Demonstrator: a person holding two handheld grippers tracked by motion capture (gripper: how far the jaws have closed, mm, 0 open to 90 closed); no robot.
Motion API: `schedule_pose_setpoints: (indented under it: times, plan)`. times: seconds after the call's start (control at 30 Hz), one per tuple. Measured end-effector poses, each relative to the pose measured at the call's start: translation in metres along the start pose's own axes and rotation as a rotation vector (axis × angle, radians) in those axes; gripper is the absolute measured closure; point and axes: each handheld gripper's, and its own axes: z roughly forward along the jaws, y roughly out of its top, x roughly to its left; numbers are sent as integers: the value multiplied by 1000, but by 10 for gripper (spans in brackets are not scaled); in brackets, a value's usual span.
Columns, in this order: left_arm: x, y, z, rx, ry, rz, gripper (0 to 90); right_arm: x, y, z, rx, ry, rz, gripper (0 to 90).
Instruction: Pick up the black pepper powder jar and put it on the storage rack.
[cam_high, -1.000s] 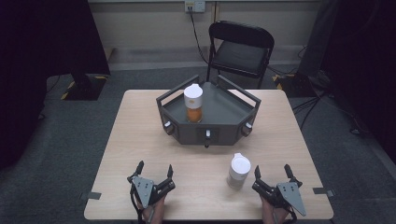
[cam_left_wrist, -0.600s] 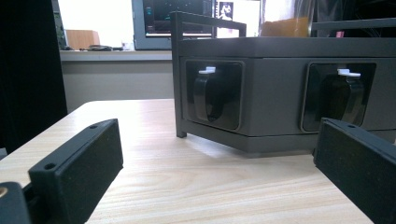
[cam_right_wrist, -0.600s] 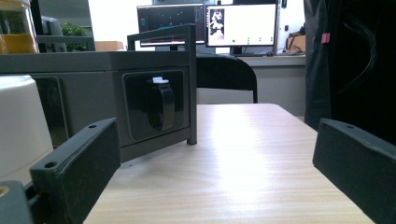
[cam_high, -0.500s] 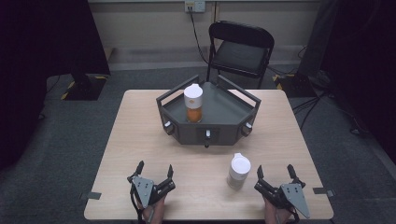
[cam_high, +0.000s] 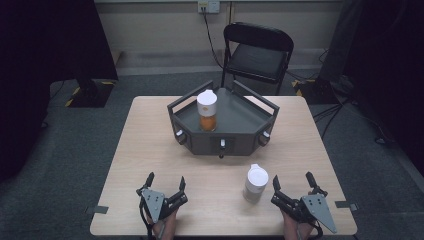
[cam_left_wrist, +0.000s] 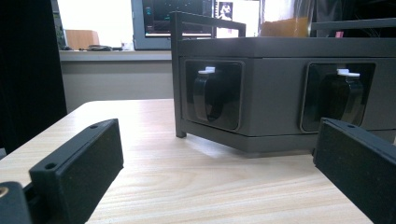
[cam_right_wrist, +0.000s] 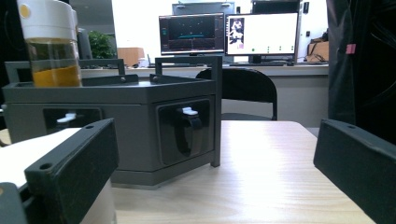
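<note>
I hold both tools, left (cam_high: 165, 186) and right (cam_high: 295, 186), spread at lower frame, the right seemingly staged beside the white-lidded jar (cam_high: 255, 183) for pickup.

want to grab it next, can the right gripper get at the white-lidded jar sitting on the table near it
Probably yes. The right gripper rests open on the table, and the white-lidded jar stands just to its left with bare tabletop between them. The grey tray sits farther back, out of the way.
</note>
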Motion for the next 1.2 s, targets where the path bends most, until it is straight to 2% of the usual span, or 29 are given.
schedule_pose_setpoints:
  times: [0.23,0.57,0.7,0.87,0.93,1.07,1.2]
  plan:
    - [0,0,0,0,1,0,10,2,6,-3,-13,31,-1,0]
    - [0,0,0,-1,0,0,11,9,15,1,-39,132,-3,0]
    - [0,0,0,-1,0,0,11,15,17,2,-67,156,-26,0]
    - [1,0,0,-1,-8,0,11,14,22,11,-55,232,-27,5]
    - [2,0,0,-1,-12,0,11,16,22,13,-48,238,-35,5]
    - [2,0,0,0,-10,0,13,21,18,17,-49,235,-22,5]
    - [2,0,0,0,-9,0,13,22,22,21,14,249,-9,18]
